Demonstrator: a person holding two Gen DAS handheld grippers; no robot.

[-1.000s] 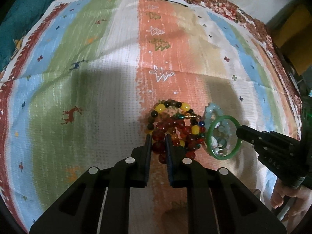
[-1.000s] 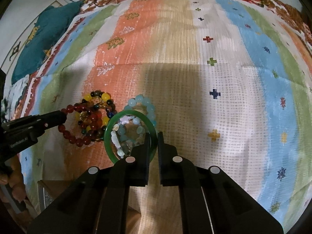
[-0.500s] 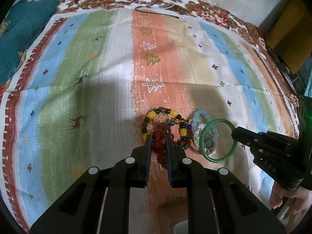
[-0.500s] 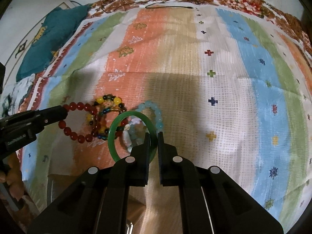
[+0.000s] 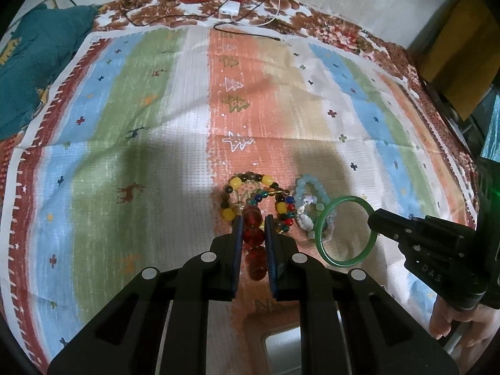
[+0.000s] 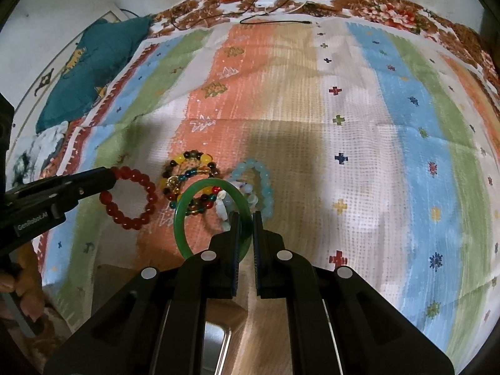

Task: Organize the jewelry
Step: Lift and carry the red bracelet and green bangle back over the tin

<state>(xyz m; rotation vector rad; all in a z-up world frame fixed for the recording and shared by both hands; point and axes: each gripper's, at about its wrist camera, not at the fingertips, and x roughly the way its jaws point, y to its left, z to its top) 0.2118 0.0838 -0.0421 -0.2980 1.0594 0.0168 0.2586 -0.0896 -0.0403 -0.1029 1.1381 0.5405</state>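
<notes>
My left gripper (image 5: 252, 218) is shut on a red bead bracelet (image 5: 254, 243) and holds it above the cloth; it shows as a full ring in the right wrist view (image 6: 129, 198). My right gripper (image 6: 246, 215) is shut on a green bangle (image 6: 187, 200), also lifted; the bangle shows in the left wrist view (image 5: 343, 231). On the striped cloth lie a yellow and dark bead bracelet (image 5: 247, 187), a multicoloured bead strand (image 5: 284, 206) and a pale blue bead bracelet (image 5: 312, 190) with white charms.
A striped woven cloth (image 5: 156, 125) covers the bed. A white charger with cables (image 5: 229, 9) lies at the far edge. A teal cushion (image 5: 34, 62) sits far left. A wooden box with a metal tray (image 6: 218, 340) is below the grippers.
Both grippers have risen and pulled back. The red bracelet and the green bangle have come up off the pile with them; the other bracelets stay on the cloth.
</notes>
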